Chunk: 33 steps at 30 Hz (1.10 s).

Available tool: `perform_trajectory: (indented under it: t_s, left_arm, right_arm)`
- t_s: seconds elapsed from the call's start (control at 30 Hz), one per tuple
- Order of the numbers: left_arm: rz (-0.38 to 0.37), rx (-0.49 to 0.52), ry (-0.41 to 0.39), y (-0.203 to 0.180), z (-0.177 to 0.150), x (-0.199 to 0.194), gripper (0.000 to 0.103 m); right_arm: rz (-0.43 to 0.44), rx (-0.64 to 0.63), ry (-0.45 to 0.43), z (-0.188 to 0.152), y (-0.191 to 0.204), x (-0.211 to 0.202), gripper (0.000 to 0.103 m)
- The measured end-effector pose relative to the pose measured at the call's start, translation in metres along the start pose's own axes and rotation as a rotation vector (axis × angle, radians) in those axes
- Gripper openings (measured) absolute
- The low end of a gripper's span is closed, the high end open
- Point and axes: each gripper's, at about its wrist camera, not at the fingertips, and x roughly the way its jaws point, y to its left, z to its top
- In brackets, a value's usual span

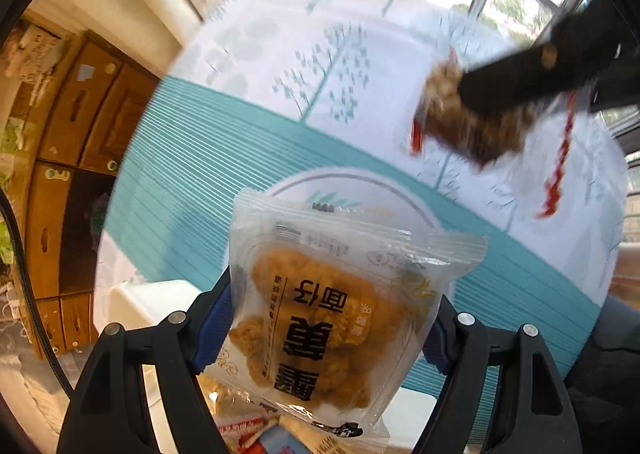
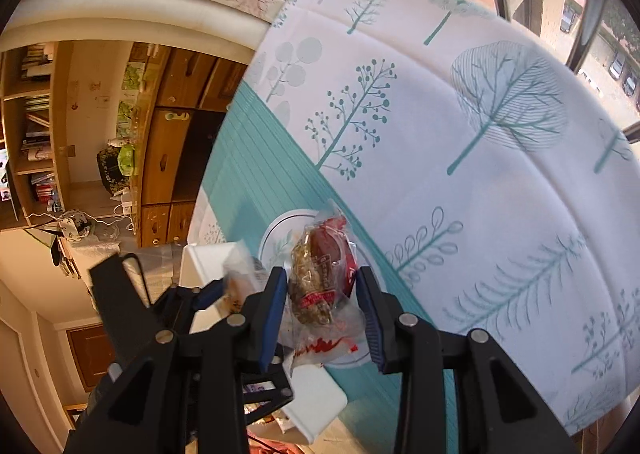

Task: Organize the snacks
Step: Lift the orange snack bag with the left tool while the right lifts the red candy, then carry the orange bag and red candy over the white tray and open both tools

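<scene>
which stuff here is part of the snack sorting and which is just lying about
Job:
- fried snack pack in left tool
- red-wrapped snack in right tool
- white bin
- plate

Lying about:
- tablecloth
- wooden cabinets
- bookshelf

The clear snack packet [image 1: 320, 318] bore large dark Chinese characters, seen upside down, while the red-trimmed wrapper [image 2: 320, 286] carried print too blurred to read.

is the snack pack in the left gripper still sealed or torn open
Looks sealed: the clear pack in the left gripper has its crimped top edge intact, with the fried pieces inside. Its bottom edge is partly out of view.
</scene>
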Motion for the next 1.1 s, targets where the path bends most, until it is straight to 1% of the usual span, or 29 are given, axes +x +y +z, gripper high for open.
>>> perform_trajectory:
  t_s: [0.1, 0.13, 0.2, 0.23, 0.33, 0.47, 0.53, 0.7, 0.77, 0.87, 0.97, 1.03, 1.1]
  left_arm:
    - [-0.011, -0.037, -0.055, 0.001, -0.008, -0.032, 0.077]
    - [-0.02, -0.051, -0.081, 0.002, -0.012, -0.044, 0.077]
    - [-0.043, -0.072, -0.109, -0.002, -0.017, -0.062, 0.077]
    - [-0.061, -0.095, -0.13, 0.001, -0.023, -0.072, 0.077]
    - [-0.08, -0.16, -0.167, -0.005, -0.039, -0.096, 0.077]
    - [-0.112, -0.283, -0.209, 0.008, -0.077, -0.12, 0.077]
    - [-0.111, -0.34, -0.227, 0.013, -0.096, -0.129, 0.077]
    - [-0.118, -0.501, -0.259, 0.036, -0.148, -0.138, 0.078]
    - [-0.115, -0.577, -0.264, 0.047, -0.172, -0.139, 0.079]
    - [-0.11, -0.657, -0.27, 0.059, -0.202, -0.138, 0.08]
    - [-0.116, -0.724, -0.265, 0.069, -0.231, -0.133, 0.081]
    - [-0.123, -0.755, -0.275, 0.074, -0.25, -0.131, 0.082]
    - [-0.132, -0.784, -0.283, 0.078, -0.263, -0.129, 0.082]
  right_arm:
    - [-0.003, -0.018, -0.033, -0.013, 0.009, -0.015, 0.036]
    - [-0.006, -0.025, -0.046, -0.019, 0.013, -0.02, 0.036]
    - [-0.01, -0.052, -0.075, -0.031, 0.023, -0.029, 0.036]
    - [-0.01, -0.062, -0.085, -0.036, 0.027, -0.034, 0.036]
    - [-0.012, -0.102, -0.117, -0.057, 0.044, -0.043, 0.036]
    - [-0.023, -0.168, -0.15, -0.085, 0.066, -0.046, 0.036]
    - [-0.036, -0.208, -0.172, -0.101, 0.078, -0.043, 0.036]
    - [-0.049, -0.3, -0.187, -0.139, 0.102, -0.026, 0.036]
    - [-0.049, -0.328, -0.179, -0.152, 0.112, -0.015, 0.036]
    - [-0.058, -0.382, -0.161, -0.173, 0.127, 0.001, 0.036]
    - [-0.078, -0.443, -0.138, -0.194, 0.141, 0.017, 0.036]
    - [-0.093, -0.484, -0.12, -0.206, 0.149, 0.028, 0.036]
    - [-0.11, -0.522, -0.113, -0.215, 0.155, 0.035, 0.036]
